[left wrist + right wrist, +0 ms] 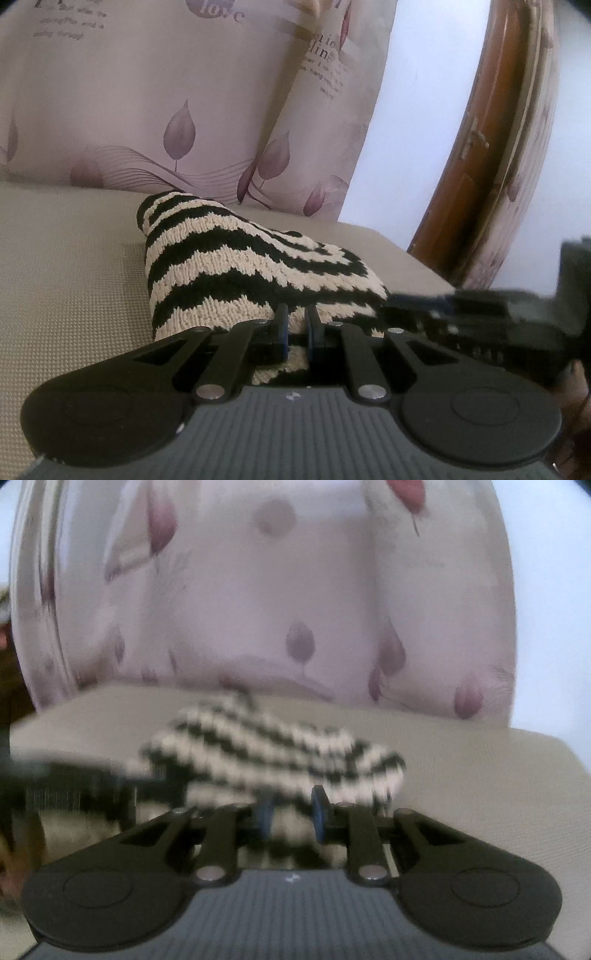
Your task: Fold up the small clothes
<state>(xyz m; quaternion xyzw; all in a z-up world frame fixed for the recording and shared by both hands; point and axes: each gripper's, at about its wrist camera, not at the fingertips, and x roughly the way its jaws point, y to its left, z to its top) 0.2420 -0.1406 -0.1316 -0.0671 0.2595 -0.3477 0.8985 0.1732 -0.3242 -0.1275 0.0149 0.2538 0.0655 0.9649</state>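
Left wrist view puts the striped knit (236,266) straight ahead of the left gripper (297,326), draped over a beige cushion (74,258) with its near hem gathered up into the jaws. Its long axis runs away from that gripper toward the floral backrest (147,110), the far end lying low on the cushion while the near end is lifted. Both grippers sit at this same near edge: the right gripper (291,805) shows as a dark blur just right of the knit in the left view, so neither hand is clearly nearer; they are side by side.

The left jaws stand narrow, pinching a fold of the hem between the blue pads (282,332). In the right wrist view the picture is smeared, yet striped cloth can be seen bunched between that gripper's pads (317,812), jaws likewise narrow and gripping.

Judging by this, the coming move is to carry the held near edge forward over the far end, both hands travelling together.
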